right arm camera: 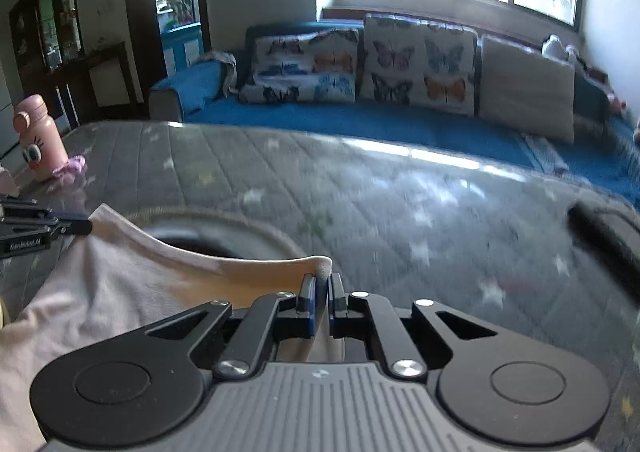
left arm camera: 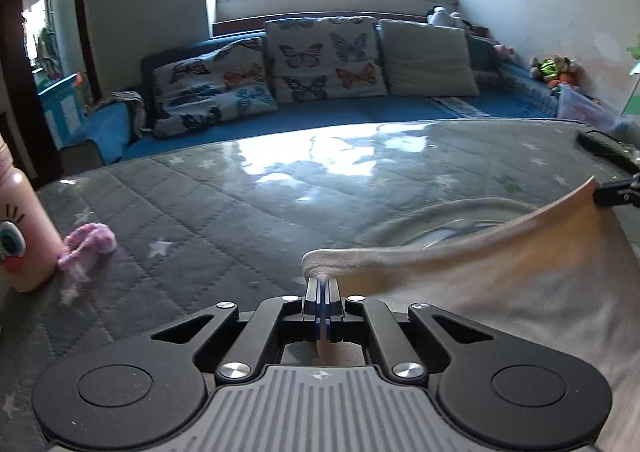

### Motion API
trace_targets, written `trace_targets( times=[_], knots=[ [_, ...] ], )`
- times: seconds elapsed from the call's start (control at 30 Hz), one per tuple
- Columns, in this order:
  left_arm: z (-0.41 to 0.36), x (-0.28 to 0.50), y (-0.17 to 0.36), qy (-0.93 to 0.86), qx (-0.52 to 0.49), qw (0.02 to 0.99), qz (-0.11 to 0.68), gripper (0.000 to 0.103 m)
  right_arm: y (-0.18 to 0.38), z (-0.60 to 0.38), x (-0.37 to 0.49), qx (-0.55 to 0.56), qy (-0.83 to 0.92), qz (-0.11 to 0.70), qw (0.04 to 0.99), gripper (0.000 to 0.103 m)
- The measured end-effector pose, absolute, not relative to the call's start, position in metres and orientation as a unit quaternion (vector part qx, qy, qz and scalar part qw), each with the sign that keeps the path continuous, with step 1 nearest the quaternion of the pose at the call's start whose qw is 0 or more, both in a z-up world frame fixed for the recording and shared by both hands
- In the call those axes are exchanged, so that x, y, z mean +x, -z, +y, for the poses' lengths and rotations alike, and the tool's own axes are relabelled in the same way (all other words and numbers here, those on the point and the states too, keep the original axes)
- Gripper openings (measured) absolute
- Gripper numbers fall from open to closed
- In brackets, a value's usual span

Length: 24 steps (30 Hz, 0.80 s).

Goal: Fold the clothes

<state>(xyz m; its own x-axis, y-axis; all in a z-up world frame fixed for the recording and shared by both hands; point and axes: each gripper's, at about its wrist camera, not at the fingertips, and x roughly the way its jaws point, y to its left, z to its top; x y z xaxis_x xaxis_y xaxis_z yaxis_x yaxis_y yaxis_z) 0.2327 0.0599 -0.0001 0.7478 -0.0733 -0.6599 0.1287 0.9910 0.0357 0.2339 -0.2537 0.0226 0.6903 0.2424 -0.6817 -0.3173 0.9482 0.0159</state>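
Note:
A pale pinkish-beige garment (left arm camera: 500,284) hangs stretched between both grippers above a grey quilted table cover with stars (left arm camera: 224,204). My left gripper (left arm camera: 321,284) is shut on one corner of its upper edge. My right gripper (right arm camera: 320,284) is shut on the other corner of the same garment (right arm camera: 120,284). The cloth's top edge sags in a curve between the two corners. The right gripper's tip (left arm camera: 616,194) shows at the right edge of the left wrist view, and the left gripper's tip (right arm camera: 86,227) shows at the left of the right wrist view.
A pink bottle with cartoon eyes (left arm camera: 16,232) and a purple fuzzy item (left arm camera: 88,246) stand at the table's left. A black object (right arm camera: 604,236) lies at the right edge. Behind is a blue sofa (left arm camera: 320,120) with butterfly cushions (left arm camera: 320,56), under a bright window.

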Motion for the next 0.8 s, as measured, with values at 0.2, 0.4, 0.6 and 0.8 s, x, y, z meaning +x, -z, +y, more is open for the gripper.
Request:
trace_targets(
  times=[0.2, 0.4, 0.6, 0.8],
  knots=[
    [0.067, 0.235, -0.001, 0.045, 0.03, 0.934, 0.354, 0.004, -0.005, -0.239, 0.251, -0.071, -0.134, 0.38, 0.912, 0.012],
    [0.069, 0.214, -0.016, 0.057, 0.026, 0.936, 0.346, 0.007, -0.021, -0.231, 0.224, -0.082, -0.156, 0.368, 0.913, 0.028],
    [0.056, 0.165, -0.025, 0.11, 0.032, 0.933, 0.341, 0.007, -0.02, -0.206, 0.182, -0.095, -0.208, 0.375, 0.898, 0.038],
    [0.04, 0.117, -0.017, 0.154, 0.045, 0.926, 0.342, 0.007, -0.01, -0.181, 0.146, -0.099, -0.238, 0.376, 0.89, 0.04]
  ],
)
